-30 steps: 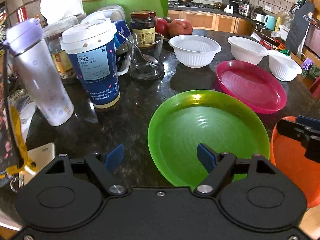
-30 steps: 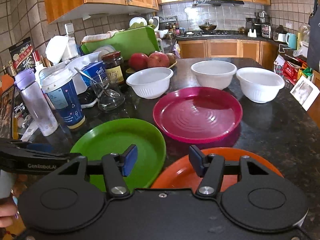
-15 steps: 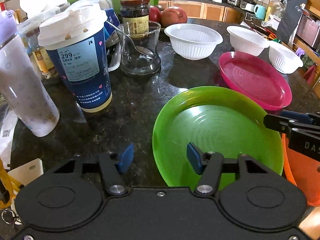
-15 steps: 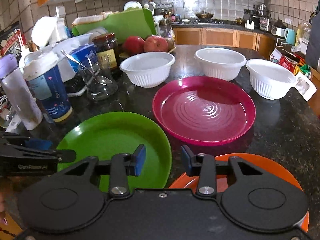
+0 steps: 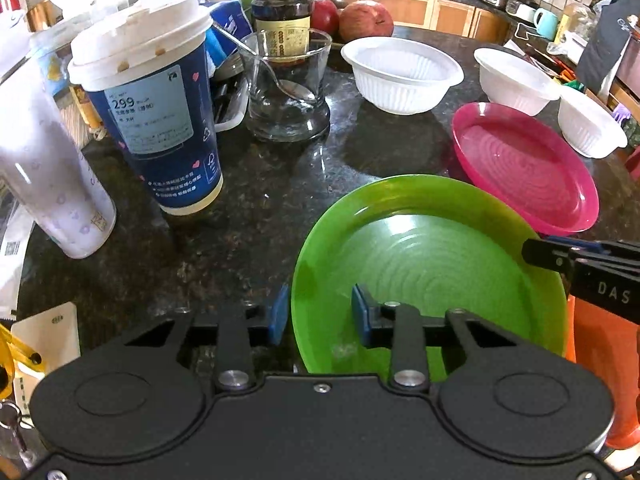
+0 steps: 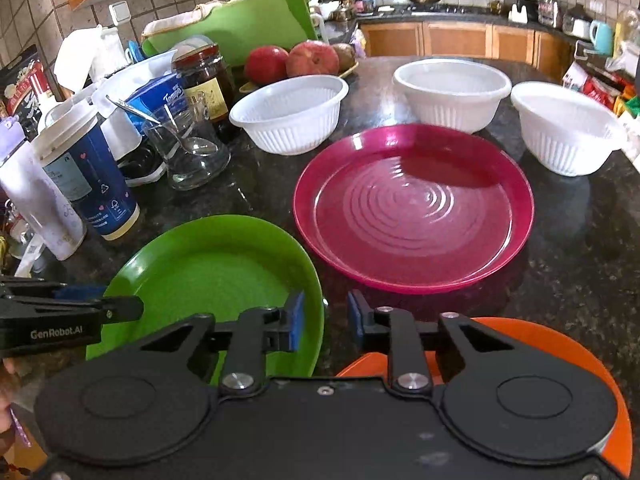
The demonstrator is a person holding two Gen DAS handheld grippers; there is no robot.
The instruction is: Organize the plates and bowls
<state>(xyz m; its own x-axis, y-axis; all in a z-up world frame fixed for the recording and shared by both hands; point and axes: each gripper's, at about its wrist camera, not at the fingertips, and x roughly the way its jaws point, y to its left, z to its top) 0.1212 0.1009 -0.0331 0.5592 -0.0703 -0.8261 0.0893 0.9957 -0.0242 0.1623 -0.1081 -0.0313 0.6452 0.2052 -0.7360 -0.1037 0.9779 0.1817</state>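
Observation:
A green plate (image 5: 440, 272) lies on the dark counter, and both grippers straddle its rim from opposite sides. My left gripper (image 5: 319, 316) has the plate's left rim between its blue pads. Its jaws are closing, with a gap still showing on each side of the rim. My right gripper (image 6: 325, 318) straddles the right rim of the green plate (image 6: 208, 272). Its jaws are also closing and do not press on the rim. An orange plate (image 6: 560, 344) lies under the right gripper. A pink plate (image 6: 412, 208) sits further back, with three white bowls (image 6: 288, 116) (image 6: 452, 92) (image 6: 564, 132) behind it.
On the left stand a blue paper cup (image 5: 160, 120), a white bottle (image 5: 48, 180), a glass with a spoon (image 5: 288, 92) and a dark jar (image 5: 284, 12). Red fruit (image 5: 368, 18) sits at the back. The counter's edge runs close below both grippers.
Both pairs of jaws have narrowed a lot. The left gripper edged onto the green plate's left rim. The right gripper slid left from over the orange plate to the green plate's right rim.

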